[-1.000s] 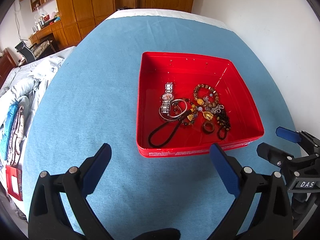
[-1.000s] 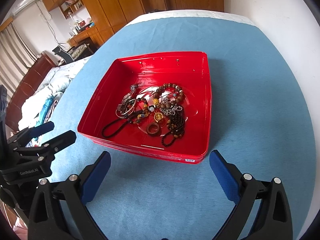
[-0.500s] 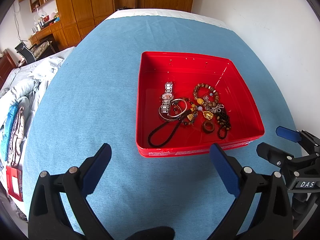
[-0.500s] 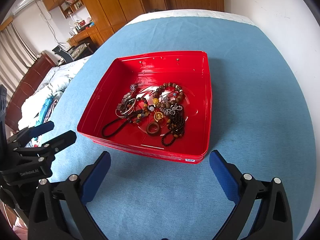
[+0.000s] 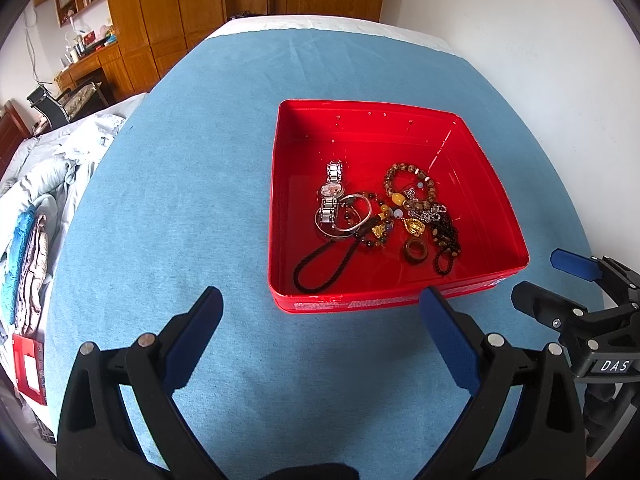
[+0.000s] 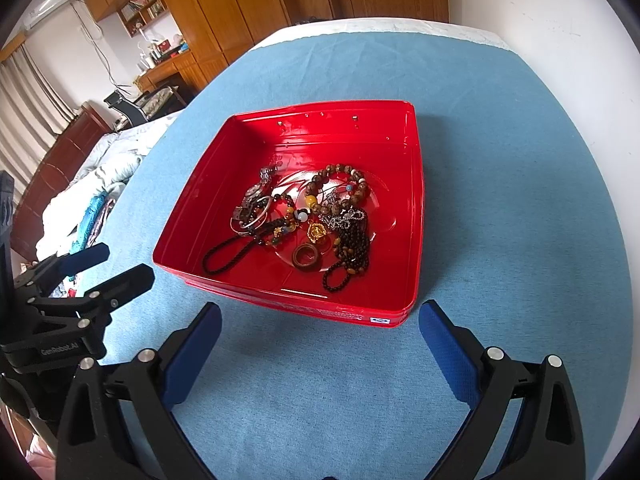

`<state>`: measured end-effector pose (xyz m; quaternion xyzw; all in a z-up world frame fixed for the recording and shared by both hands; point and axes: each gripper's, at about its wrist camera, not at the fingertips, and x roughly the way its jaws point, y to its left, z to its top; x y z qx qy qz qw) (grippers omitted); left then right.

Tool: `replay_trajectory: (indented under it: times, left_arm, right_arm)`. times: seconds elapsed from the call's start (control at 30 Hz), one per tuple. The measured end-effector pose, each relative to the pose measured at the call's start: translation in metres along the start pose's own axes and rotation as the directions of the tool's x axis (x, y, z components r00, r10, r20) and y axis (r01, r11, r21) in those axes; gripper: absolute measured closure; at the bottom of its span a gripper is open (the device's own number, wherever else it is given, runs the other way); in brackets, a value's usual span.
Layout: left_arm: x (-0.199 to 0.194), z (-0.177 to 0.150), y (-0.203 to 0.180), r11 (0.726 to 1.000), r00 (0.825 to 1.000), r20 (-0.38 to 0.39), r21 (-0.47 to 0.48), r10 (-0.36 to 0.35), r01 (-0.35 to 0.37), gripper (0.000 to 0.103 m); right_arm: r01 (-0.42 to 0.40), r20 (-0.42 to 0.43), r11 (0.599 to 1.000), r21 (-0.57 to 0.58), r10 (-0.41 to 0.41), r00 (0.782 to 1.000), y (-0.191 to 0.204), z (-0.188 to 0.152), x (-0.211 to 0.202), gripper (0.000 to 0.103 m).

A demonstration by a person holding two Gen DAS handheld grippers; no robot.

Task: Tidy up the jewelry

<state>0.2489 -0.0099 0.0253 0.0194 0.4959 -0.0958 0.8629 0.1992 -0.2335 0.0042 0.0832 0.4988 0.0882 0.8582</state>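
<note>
Two black two-finger grippers with blue pads are hovering over a broad surface covered in blue cloth [image 5: 180, 208], which is lying flat against a white wall [image 5: 520, 40] and carrying everything else; whether it is a bed or a counter is hard to tell. Sitting on the cloth, toward the wall side, is a shallow square red plastic tray [image 5: 500, 200], its near rim just beyond the fingertips of both tools. The left gripper [image 5: 320, 320] is hanging above the bare cloth with its jaws spread wide and nothing between them, and the right gripper [image 6: 320, 330] is doing the same, also wide apart and empty, pointing at the tray's near edge. Each one is showing at the edge of the other's view. All the jewelry is lying inside the tray, heaped loosely around the middle of its floor. Counting downward in size, a dark braided cord loop [image 5: 320, 262] is trailing toward the near left corner, a long strand of small dark beads [image 5: 446, 240] is spilling toward the near right, and a brown wooden bead bracelet [image 5: 408, 184] is curling at the far side of the heap. A silver metal wristwatch [image 5: 331, 196] is lying on the left with a thin silver bangle [image 5: 344, 216] overlapping its strap. A small tangled silver chain [image 6: 344, 218] is resting against the bracelet, a gold pendant [image 5: 415, 226] is sitting just beside it, and a small brown wooden ring [image 5: 416, 250] is lying alone nearest the front.
</note>
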Motion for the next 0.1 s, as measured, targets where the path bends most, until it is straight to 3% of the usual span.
replay_trajectory:
  times: [0.1]
  left_arm:
    - [0.0000, 0.0005, -0.0004, 1.000, 1.000, 0.002, 0.002, 0.000, 0.000, 0.005]
  right_arm:
    - [0.000, -0.001, 1.000, 0.000, 0.000, 1.000, 0.0000, 0.0000, 0.0002, 0.004]
